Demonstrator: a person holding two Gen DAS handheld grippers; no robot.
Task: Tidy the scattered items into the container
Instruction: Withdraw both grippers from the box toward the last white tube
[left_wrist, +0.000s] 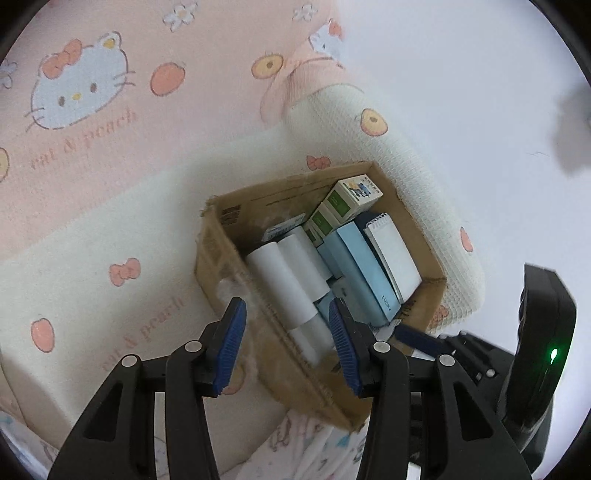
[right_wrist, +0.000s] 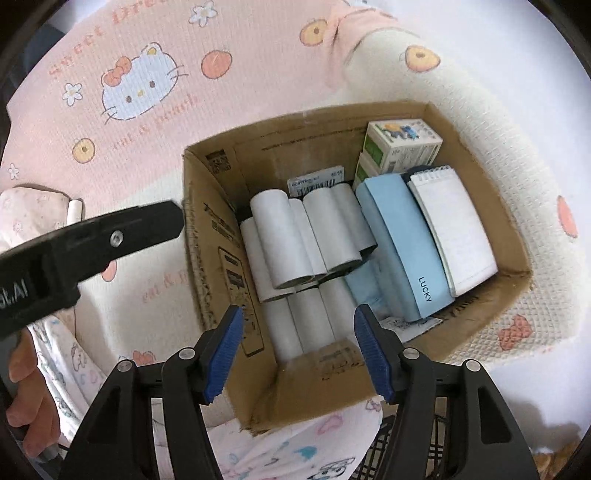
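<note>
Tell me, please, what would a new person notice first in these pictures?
First, the cardboard box in the middle, resting on a pink cat-print blanket. It is packed: white rolls fill its left side, with a blue case marked LUCKY, a notepad and small green boxes to the right. Both grippers, left and right, hover open above the box, holding nothing.

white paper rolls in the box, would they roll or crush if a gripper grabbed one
The white paper rolls look hollow at their open ends, so probably light and crushable under a hard squeeze. Being round, one would likely roll if freed, though neighbours and the cardboard box wall hem them in.
</note>
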